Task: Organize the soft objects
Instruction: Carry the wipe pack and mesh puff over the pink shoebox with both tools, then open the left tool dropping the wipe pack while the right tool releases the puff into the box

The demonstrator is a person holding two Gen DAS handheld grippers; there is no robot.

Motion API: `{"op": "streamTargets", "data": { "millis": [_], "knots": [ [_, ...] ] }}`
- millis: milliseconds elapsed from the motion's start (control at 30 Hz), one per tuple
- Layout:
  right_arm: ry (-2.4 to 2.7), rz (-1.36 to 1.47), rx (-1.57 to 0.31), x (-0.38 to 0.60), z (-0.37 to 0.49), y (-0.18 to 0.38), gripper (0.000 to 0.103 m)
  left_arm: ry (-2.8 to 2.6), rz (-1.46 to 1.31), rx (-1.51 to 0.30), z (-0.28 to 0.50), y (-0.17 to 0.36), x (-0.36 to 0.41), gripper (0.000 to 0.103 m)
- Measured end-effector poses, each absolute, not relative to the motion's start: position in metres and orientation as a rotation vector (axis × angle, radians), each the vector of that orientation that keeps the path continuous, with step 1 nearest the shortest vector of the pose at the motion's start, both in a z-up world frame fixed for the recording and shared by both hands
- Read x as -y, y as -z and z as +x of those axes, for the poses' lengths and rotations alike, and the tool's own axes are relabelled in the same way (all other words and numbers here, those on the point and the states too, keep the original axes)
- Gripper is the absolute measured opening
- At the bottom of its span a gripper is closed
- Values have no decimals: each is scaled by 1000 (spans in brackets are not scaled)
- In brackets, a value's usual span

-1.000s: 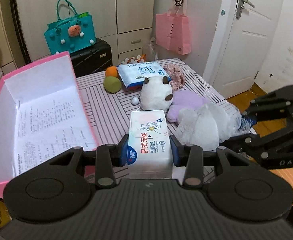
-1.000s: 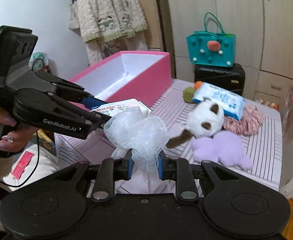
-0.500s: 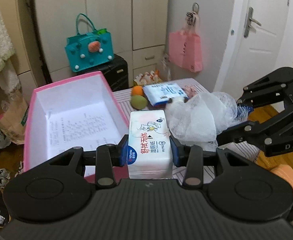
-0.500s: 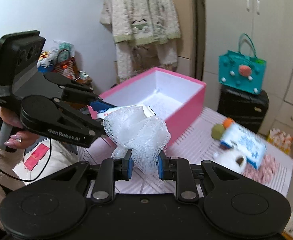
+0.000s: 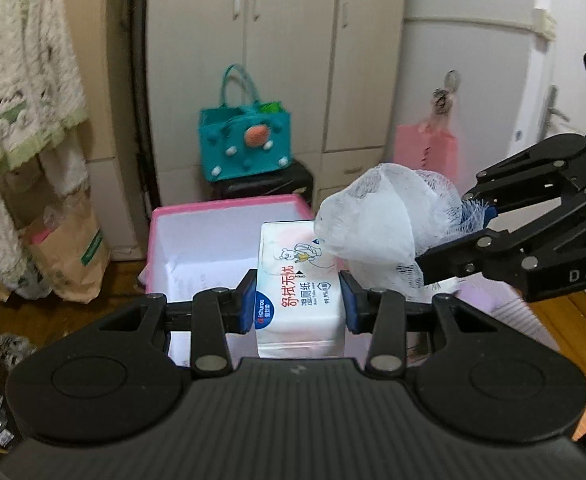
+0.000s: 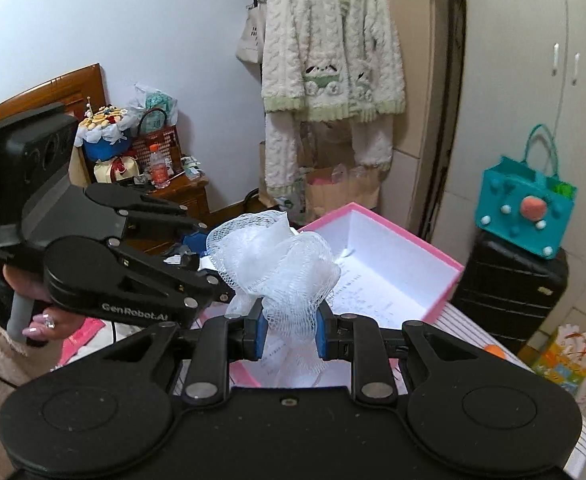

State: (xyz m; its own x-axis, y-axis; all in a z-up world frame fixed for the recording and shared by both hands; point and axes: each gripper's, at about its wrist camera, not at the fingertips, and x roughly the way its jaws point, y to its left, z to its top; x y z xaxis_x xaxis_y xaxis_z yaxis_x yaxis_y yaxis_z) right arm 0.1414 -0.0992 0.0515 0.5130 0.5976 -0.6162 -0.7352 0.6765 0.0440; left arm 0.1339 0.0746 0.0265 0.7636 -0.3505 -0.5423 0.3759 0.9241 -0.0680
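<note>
Pink box (image 5: 229, 208) is lying at twelve o'clock from our left gripper (image 5: 297, 305), long axis running away from us. We are clamping the wipes pack (image 5: 297, 280), reading "ishurou", there. Our right gripper (image 6: 289, 330), marked "DAS", is pinching the white mesh puff (image 6: 273, 264) above the box's near end. Left looks nearer.

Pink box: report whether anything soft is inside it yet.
Nothing soft inside. The pink box shows only printed paper on its floor; the wipes pack and white mesh pouf are each clamped in a hand-held gripper above it.
</note>
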Motion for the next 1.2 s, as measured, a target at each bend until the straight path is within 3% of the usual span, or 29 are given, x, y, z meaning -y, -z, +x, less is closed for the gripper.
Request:
{"op": "streamTargets", "data": {
  "millis": [267,500,833,933,1033,1133,1200],
  "knots": [
    [-842,-186,-782,75,203,1,27,331,129,-733,186,16,-81,40],
    [-818,-323,-927,61,221,41,27,312,271,-850,209,53,-74,40],
    [-852,-594,-1111,34,226,52,27,322,351,-903,219,61,-67,40],
    [-900,-637,-1138,25,228,55,34,347,332,-925,221,63,-64,41],
    [-928,-645,-1141,23,226,57,40,375,311,-942,219,63,-65,46],
    [-933,-614,-1130,29,225,54,44,382,320,-930,211,57,-67,61],
    [-930,-571,-1120,36,224,48,45,382,316,-903,204,49,-72,61]
  ]
}}
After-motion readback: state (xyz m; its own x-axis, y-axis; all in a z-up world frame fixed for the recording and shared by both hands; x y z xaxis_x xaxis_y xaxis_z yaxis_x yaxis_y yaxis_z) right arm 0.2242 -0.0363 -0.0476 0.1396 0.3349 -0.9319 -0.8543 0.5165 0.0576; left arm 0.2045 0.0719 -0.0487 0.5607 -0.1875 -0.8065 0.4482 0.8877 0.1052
